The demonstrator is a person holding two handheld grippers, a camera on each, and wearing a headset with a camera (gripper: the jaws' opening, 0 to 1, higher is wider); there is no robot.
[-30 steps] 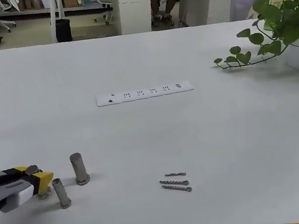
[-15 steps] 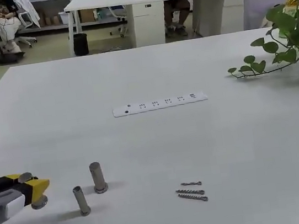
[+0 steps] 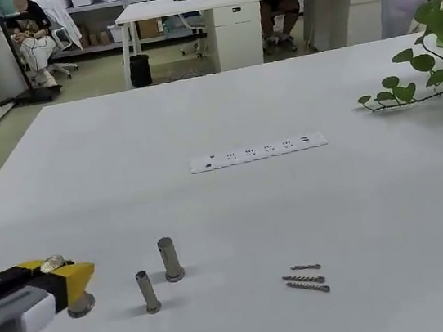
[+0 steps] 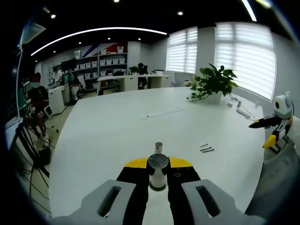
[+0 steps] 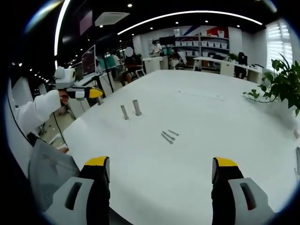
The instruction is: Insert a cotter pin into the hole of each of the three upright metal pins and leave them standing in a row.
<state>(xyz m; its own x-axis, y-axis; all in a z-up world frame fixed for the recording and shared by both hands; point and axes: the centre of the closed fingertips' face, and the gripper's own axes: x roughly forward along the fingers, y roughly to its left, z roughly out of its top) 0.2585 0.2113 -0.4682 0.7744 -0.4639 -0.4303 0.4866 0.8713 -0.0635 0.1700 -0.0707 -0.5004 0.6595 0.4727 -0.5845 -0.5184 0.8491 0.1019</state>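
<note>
Clamps third pin (image 4: 158, 171) in left tool (image 3: 79, 277), now pulled further left of two upright metal pins (image 3: 169, 260) than a second ago. Holds right tool (image 5: 161, 171) wide apart. On white tabletop (image 3: 292, 197) (office desks (image 3: 225, 17) beyond): power strip (image 3: 257, 152), three cotter pins (image 3: 305, 276).

the white table (image 3: 235, 205) lay mostly bare. two upright pins (image 3: 169, 259) stood near each other at front left with a narrow gap between them. the left gripper (image 3: 72, 278), clamped round a third pin (image 3: 81, 303), sat just beside them. the cotter pins (image 3: 306, 277) lay well apart to the right, with open surface around them. a power strip (image 3: 258, 153) crossed the middle farther back, and plant (image 3: 426, 63) leaves overhung the right rear.
</note>
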